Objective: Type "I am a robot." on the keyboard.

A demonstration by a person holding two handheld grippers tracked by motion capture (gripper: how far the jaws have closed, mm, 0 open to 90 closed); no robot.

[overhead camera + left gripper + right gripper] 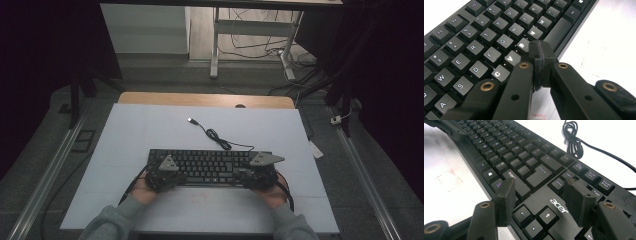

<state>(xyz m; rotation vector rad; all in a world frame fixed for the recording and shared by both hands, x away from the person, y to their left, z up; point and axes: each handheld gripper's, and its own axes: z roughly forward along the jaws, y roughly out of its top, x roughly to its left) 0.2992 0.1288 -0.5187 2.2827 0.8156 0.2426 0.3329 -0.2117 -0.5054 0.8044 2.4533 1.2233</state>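
Observation:
A black Acer keyboard (pixel 210 167) lies on the white mat in front of the person. Its coiled cable (pixel 217 137) runs back to a loose USB plug (pixel 191 120). My left gripper (pixel 165 176) is over the keyboard's left end. In the left gripper view the left gripper (pixel 540 53) is shut with nothing between its jaws, tips just above the B and N keys (pixel 526 40) beside the space bar. My right gripper (pixel 256 175) is over the right end. In the right gripper view the right gripper (pixel 541 195) is open, its jaws straddling the arrow keys (pixel 534 220) and the logo.
The white mat (pixel 150 130) covers a wooden table (pixel 200 99). Faint red marks (pixel 449 178) show on the mat in front of the keyboard. The cable coil (pixel 574 137) lies behind the keyboard. A desk frame and loose floor cables (pixel 250 45) stand beyond the table.

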